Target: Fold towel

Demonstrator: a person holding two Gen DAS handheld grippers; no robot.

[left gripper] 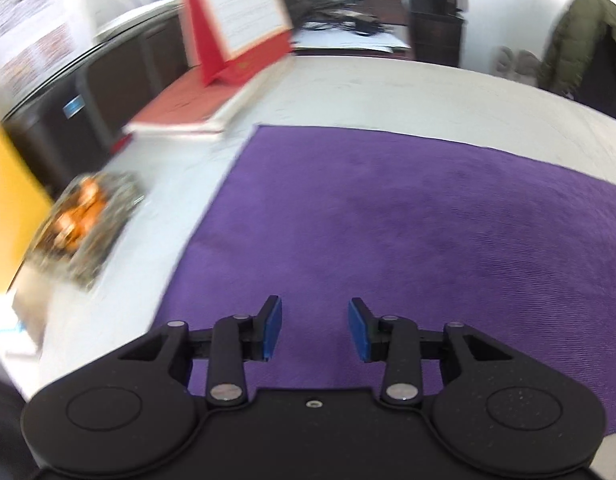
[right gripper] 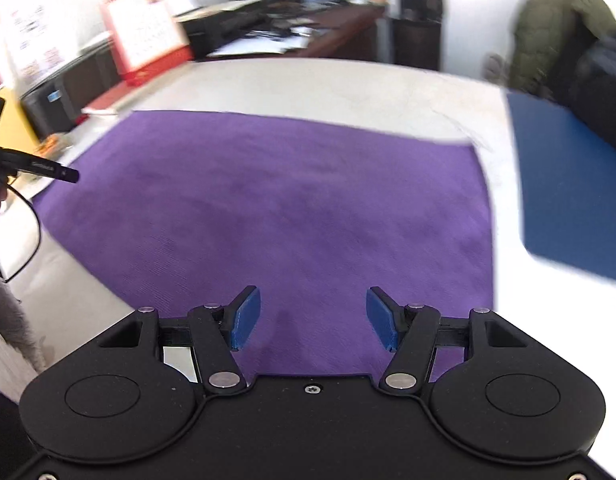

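While both cameras look down over the table [left gripper: 388, 92], I see the purple towel [left gripper: 388, 216] lying flat and spread across the middle of each frame, apparently a single layer with no fold in it yet.

Starting at the left of the left wrist view: a blurred orange-and-grey packet [left gripper: 88, 224] sits at the left edge, and a red book [left gripper: 180, 108] with a red stand-up calendar [left gripper: 244, 20] on it lies at upper left, just off the towel's far left corner. My left gripper [left gripper: 315, 330] sits at bottom centre over the towel's near portion, jaws parted with nothing between the blue pads.

In the right wrist view, the towel runs from the left edge to right of centre, its right edge and far right corner plainly visible. My right gripper [right gripper: 314, 318] hovers at bottom centre above the near edge, jaws released and wider apart, empty as well. A blue mat [right gripper: 568, 184] lies at the right, near the towel but apart from it.

I judge the towel light, soft and limp, with a napped surface that should grip well. It will sag and drape, so pinching mid-cloth would bunch it. I would take the two near corners, one per gripper, low against the table, and carry them together to the far edge.
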